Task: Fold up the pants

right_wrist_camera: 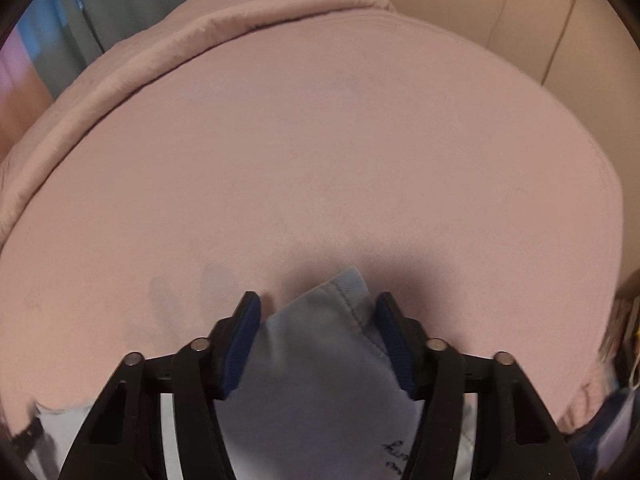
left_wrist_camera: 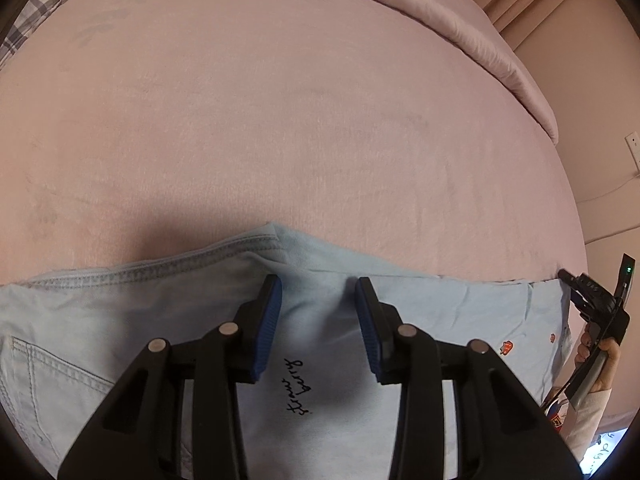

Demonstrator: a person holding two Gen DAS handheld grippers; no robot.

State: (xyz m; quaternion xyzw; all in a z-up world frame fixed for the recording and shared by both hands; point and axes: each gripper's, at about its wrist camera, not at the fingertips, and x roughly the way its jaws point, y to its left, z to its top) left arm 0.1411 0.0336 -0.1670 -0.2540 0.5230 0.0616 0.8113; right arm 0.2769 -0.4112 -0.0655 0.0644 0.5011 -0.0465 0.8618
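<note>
Light blue denim pants (left_wrist_camera: 320, 320) with small orange prints and black script writing lie on a pink bed. My left gripper (left_wrist_camera: 319, 292) is open, its blue pads astride a raised fold of the fabric near the crotch seam, not closed on it. My right gripper (right_wrist_camera: 318, 312) is open too, with a corner of the pants (right_wrist_camera: 320, 344) lying between its blue pads. The right gripper also shows in the left wrist view (left_wrist_camera: 592, 296), at the pants' right edge.
The pink bed sheet (left_wrist_camera: 280, 120) stretches ahead of both grippers. A rolled pink duvet (left_wrist_camera: 460, 28) lies along the far edge. A checked pillow (left_wrist_camera: 28, 28) sits at the far left. A wall socket (left_wrist_camera: 634, 144) and cable are on the right wall.
</note>
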